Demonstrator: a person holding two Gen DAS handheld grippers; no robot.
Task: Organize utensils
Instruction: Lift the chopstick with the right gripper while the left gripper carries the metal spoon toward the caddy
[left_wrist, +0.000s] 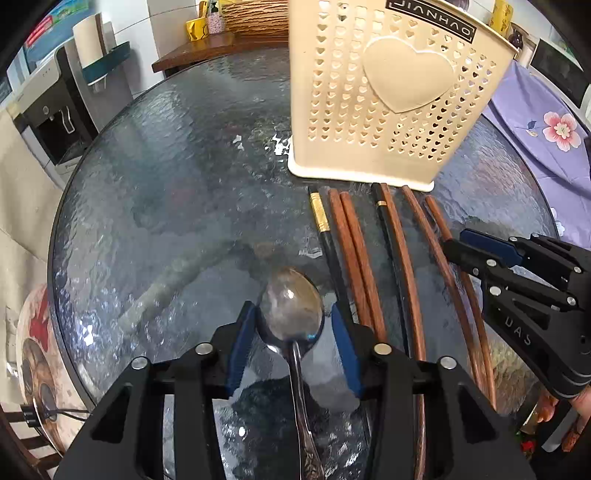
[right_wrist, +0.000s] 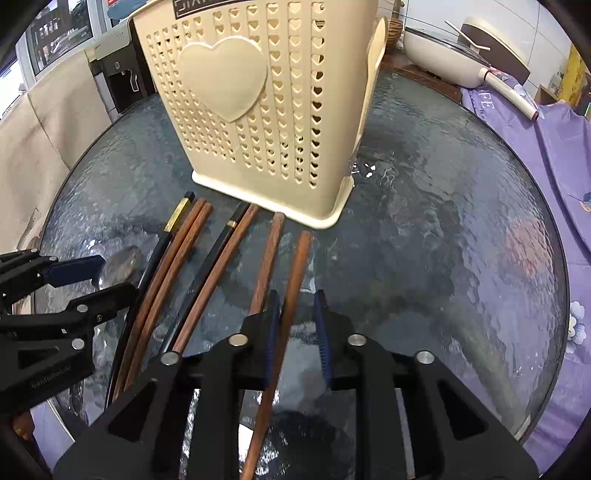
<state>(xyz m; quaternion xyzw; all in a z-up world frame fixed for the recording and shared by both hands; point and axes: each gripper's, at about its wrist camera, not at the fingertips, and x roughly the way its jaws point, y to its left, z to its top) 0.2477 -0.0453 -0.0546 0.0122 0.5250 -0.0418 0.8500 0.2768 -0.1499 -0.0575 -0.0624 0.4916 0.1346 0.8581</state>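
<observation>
A metal spoon (left_wrist: 291, 306) lies on the glass table (left_wrist: 166, 184), bowl pointing away; my left gripper (left_wrist: 291, 325) is open, its blue pads on either side of the bowl without touching. Several wooden and black chopsticks (left_wrist: 354, 258) lie side by side to the right, in front of the cream utensil holder (left_wrist: 388, 92). My right gripper (right_wrist: 297, 314) is open, straddling the rightmost wooden chopstick (right_wrist: 291, 288). The holder (right_wrist: 258, 110) stands upright just beyond. The left gripper (right_wrist: 92, 277) and spoon bowl (right_wrist: 122, 262) show at the left of the right wrist view.
A purple floral cloth (right_wrist: 561, 166) lies to the right of the round table. A water dispenser (left_wrist: 55, 122) stands at the left. A white pan (right_wrist: 461, 48) and a wooden side table (left_wrist: 207, 51) sit at the back.
</observation>
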